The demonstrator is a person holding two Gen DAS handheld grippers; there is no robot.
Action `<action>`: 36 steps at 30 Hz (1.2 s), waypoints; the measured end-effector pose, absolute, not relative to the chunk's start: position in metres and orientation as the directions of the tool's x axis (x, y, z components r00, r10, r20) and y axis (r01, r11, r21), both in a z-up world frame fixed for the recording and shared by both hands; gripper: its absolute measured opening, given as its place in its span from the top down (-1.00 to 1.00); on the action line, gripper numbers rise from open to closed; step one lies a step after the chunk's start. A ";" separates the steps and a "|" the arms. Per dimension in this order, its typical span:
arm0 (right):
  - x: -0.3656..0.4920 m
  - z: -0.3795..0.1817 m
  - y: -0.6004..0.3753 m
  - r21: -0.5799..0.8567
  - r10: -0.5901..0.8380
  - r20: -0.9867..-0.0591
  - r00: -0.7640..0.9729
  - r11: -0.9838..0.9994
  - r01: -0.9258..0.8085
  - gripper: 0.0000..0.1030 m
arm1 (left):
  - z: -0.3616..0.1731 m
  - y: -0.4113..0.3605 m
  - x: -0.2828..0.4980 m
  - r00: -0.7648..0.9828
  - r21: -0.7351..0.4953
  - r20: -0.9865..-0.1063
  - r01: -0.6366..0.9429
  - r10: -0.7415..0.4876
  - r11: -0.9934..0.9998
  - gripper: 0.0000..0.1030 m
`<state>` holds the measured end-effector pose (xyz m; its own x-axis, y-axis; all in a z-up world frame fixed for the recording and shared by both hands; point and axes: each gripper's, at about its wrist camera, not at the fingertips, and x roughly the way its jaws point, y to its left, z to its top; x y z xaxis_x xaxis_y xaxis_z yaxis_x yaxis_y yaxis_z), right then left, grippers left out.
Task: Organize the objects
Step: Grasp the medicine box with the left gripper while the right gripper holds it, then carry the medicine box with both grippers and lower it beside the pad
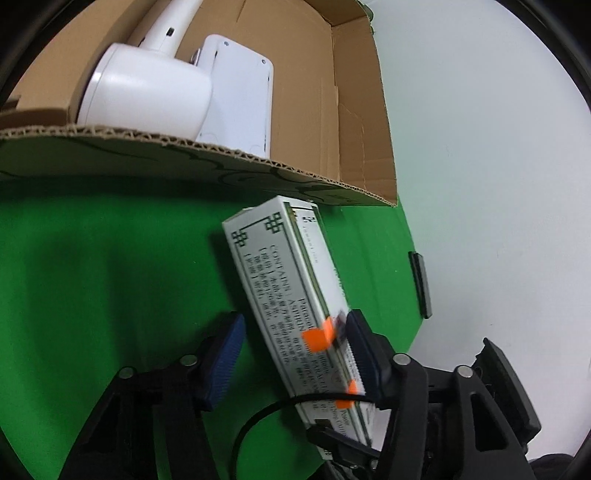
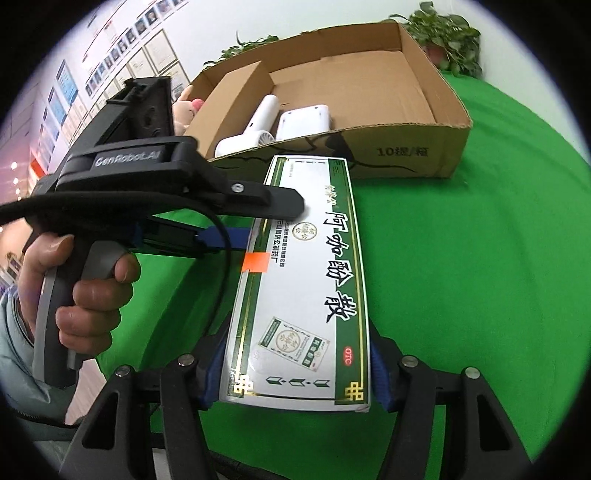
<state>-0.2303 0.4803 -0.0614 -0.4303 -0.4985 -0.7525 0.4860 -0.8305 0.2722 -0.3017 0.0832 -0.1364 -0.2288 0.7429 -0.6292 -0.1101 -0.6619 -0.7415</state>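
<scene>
Clamped by right gripper [image 2: 295, 373] fingers, left gripper [image 1: 295, 354] half closed around medicine box [image 2: 306, 280]: probably light, crushable cardboard, best held by long edges.

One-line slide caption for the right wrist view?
Right gripper clamps the near end of a green-and-white medicine box before the cardboard box, left gripper alongside.

A green cloth [image 2: 461, 258] covers the work surface, smooth and bright, with soft shadows on it; in the left wrist view its edge curves against a pale, plain surface [image 1: 480, 147], and a thin black strip [image 1: 421, 284] lies right along that edge; beyond the far edge of the cloth stands a leafy potted plant [image 2: 448, 37], with a second plant [image 2: 251, 44] further left; a white wall [image 2: 295, 14] rises behind them; rows of framed sheets [image 2: 155, 48] hang on the wall at the left, too blurred to read.
</scene>
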 end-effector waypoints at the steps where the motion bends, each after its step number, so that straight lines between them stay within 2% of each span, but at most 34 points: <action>1: -0.229 -0.062 0.480 0.269 -0.499 -0.751 -0.432 -0.829 0.491 -0.18 | -0.135 0.083 -0.302 -0.228 -0.747 -0.621 -0.116 0.750 -0.655 0.06; 11: -0.218 -0.042 0.475 0.139 -0.461 -0.700 -0.545 -0.837 0.530 -0.17 | -0.103 0.080 -0.297 -0.285 -0.739 -0.582 -0.207 0.762 -0.642 0.18; 19: -0.237 -0.009 0.461 0.076 -0.465 -0.590 -0.660 -0.846 0.528 -0.16 | -0.048 0.075 -0.297 -0.378 -0.684 -0.553 -0.303 0.743 -0.663 0.22; 25: -0.257 0.024 0.460 0.033 -0.468 -0.502 -0.727 -0.851 0.524 -0.16 | 0.016 0.075 -0.303 -0.458 -0.592 -0.527 -0.406 0.715 -0.696 0.23; 32: -0.278 0.065 0.463 0.053 -0.496 -0.394 -0.773 -0.853 0.520 -0.15 | 0.091 0.087 -0.312 -0.556 -0.441 -0.489 -0.507 0.672 -0.741 0.24; 36: -0.293 0.077 0.463 0.078 -0.507 -0.374 -0.776 -0.851 0.519 -0.15 | 0.108 0.109 -0.330 -0.582 -0.388 -0.485 -0.525 0.652 -0.757 0.24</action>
